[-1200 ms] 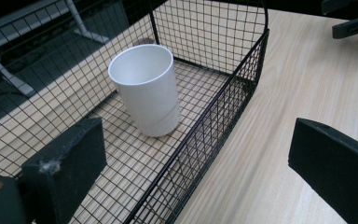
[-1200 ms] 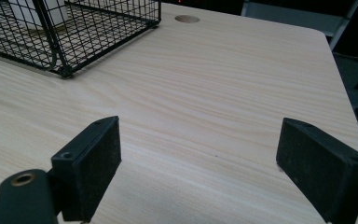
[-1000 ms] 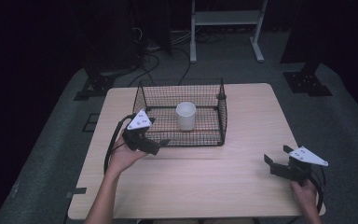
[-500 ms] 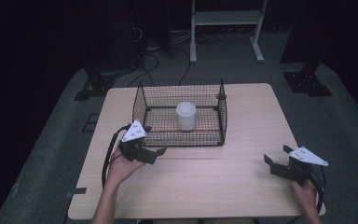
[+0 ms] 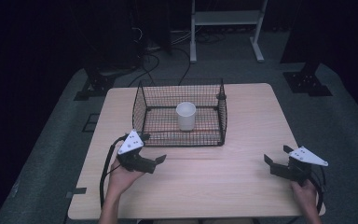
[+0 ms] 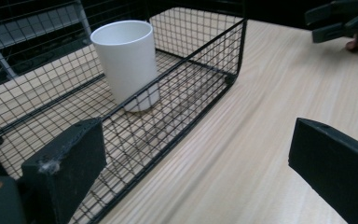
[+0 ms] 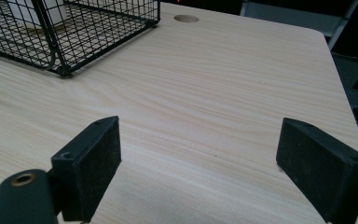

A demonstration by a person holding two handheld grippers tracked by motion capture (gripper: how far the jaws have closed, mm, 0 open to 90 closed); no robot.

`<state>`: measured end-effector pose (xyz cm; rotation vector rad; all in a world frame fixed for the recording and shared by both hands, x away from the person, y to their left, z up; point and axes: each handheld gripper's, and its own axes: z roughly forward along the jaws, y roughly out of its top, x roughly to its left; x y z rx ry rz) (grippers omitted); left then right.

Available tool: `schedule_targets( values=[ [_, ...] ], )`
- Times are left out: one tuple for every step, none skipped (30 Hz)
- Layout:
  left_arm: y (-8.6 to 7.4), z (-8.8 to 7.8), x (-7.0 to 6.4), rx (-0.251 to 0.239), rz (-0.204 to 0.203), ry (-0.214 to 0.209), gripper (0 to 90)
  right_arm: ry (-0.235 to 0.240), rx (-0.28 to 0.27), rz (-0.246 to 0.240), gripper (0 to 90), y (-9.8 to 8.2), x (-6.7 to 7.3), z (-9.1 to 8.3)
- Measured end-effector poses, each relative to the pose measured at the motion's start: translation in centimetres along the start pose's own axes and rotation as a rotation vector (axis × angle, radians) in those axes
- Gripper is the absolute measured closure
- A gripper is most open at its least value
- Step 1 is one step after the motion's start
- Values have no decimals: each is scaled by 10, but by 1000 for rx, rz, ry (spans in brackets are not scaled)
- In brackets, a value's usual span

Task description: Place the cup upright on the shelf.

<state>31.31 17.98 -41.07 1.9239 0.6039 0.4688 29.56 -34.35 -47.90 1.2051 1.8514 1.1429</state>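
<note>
- A white, smooth-sided cylindrical cup (image 5: pixel 186 115) is seen standing upright on the floor of a black wire-mesh basket (image 5: pixel 179 138), in the upper middle of the high view; in the left gripper view it sits in the upper left of the frame.
- The left gripper (image 5: pixel 154 162) is held low in the left half of the high view, just in front of the basket's near wall, with its fingers (image 6: pixel 65 170) spread wide and nothing held between them.
- The right gripper (image 5: pixel 271 161) is seen at the lower right of the high view, well apart from the basket, over the pale wood-grain surface (image 5: pixel 242 116); its fingers (image 7: pixel 89 165) are likewise spread wide and empty.
- A risk is judged in the mesh wall standing between the left gripper and the cup: a straight forward approach would drive the fingers into the wire and push the light basket across the surface.
- If the cup is approached from above, it could be tipped by a finger clipping its rim, since it stands free and looks light.
- A smooth wall may slip in a shallow grip.
- No brand, label or writing can be read on the cup, basket or grippers.
</note>
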Motion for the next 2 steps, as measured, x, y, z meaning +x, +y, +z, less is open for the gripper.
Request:
schedule_targets(
  values=[
    [-2, -1, -3, -1, 3, 4, 33, 0, -1, -1, 131, 0, 0, 0],
    [-4, -2, -5, 1, 9, 7, 33, -1, -2, -1, 131, 0, 0, 0]
  ],
)
